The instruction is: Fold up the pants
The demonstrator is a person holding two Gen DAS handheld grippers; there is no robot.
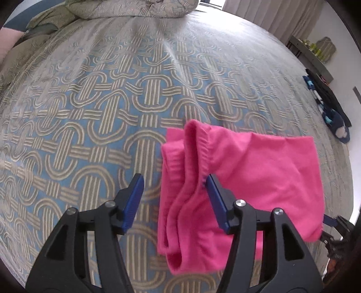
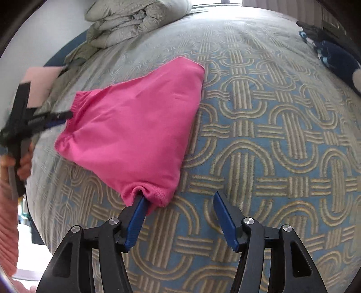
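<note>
The pink pants [image 1: 248, 175] lie folded into a small bundle on the patterned bedspread [image 1: 90, 112]; they also show in the right wrist view [image 2: 135, 126]. My left gripper [image 1: 173, 191] is open, its right finger [image 1: 216, 202] against the ribbed waistband, with folded cloth between the jaws. My right gripper [image 2: 178, 214] is open, its left finger [image 2: 135, 223] tucked into the ribbed edge at the bundle's near corner. The left gripper shows at the bundle's left edge in the right wrist view [image 2: 58, 117].
A folded quilt and pillows [image 2: 135, 20] sit at the head of the bed. Dark blue clothes [image 2: 334, 56] lie at the bed's right edge. A shelf [image 1: 315, 58] stands against the wall beyond.
</note>
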